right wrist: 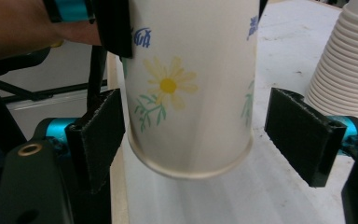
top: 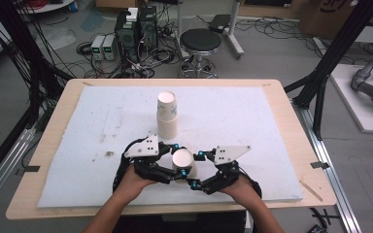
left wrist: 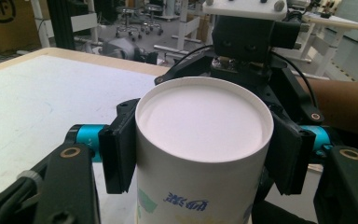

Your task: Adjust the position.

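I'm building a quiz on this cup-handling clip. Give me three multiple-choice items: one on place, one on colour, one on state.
1. Where does the stack of cups stand relative to the held cup?
A. Beyond it, mid-table
B. On the floor
C. At the person's left table edge

2. What colour is the flower on the held cup?
A. Red
B. Yellow
C. Purple

3. How is the left gripper?
A. Wide open, apart from the cup
B. Shut on the held cup
C. Lying on the table

Answers: 1 A, the high view shows the stack behind the cup; 2 B, the right gripper view shows yellow petals; 3 B, its jaws press both cup sides.
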`<state>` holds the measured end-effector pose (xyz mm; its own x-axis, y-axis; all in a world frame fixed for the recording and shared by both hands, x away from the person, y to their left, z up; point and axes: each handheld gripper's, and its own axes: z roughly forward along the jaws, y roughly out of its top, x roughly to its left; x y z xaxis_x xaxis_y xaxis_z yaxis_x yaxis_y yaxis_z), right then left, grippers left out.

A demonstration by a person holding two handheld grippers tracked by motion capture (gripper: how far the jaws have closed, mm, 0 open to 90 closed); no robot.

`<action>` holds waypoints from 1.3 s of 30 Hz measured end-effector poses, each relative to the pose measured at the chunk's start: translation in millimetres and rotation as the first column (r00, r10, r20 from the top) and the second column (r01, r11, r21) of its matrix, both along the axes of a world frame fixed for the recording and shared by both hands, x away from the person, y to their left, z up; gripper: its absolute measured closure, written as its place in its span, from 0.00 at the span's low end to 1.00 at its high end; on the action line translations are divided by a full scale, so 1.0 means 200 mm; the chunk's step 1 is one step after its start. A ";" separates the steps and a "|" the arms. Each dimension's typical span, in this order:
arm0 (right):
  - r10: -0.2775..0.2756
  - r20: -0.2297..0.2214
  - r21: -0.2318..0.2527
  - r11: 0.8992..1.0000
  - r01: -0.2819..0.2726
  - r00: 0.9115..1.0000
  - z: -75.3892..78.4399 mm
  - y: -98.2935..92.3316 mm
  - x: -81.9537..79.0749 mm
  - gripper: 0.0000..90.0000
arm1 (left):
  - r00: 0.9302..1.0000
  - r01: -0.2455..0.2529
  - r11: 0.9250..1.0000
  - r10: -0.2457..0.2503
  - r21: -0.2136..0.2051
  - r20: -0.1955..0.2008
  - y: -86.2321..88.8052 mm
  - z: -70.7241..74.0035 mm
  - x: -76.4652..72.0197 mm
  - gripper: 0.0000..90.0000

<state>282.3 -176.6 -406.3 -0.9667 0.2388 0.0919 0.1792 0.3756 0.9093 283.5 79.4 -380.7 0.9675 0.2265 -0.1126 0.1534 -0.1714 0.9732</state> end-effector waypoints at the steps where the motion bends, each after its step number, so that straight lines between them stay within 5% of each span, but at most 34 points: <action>1: 0.005 -0.003 0.001 1.000 -0.005 1.000 0.00 0.00 0.00 0.23 | 1.000 0.001 1.000 -0.001 -0.005 -0.004 0.00 0.00 0.00 0.39; 26: 0.046 0.001 0.006 0.999 -0.046 0.999 -0.02 0.01 0.00 0.32 | 1.000 0.011 1.000 -0.012 -0.023 -0.028 -0.03 -0.02 0.00 0.33; 27: 0.046 -0.004 -0.003 0.999 -0.046 0.999 -0.02 0.01 0.00 0.33 | 0.999 -0.025 1.000 0.024 -0.004 -0.034 -0.02 -0.02 0.00 0.17; 39: 0.054 0.010 -0.104 0.993 -0.053 0.998 0.01 0.01 0.01 0.34 | 0.998 -0.036 0.999 0.037 0.027 -0.052 0.12 0.01 0.00 0.16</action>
<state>284.4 -175.0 -403.8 -0.9793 0.1943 0.0567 0.1448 0.4768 0.8670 283.0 103.5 -378.7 0.9515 0.2650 -0.1562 0.2104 -0.1900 0.9590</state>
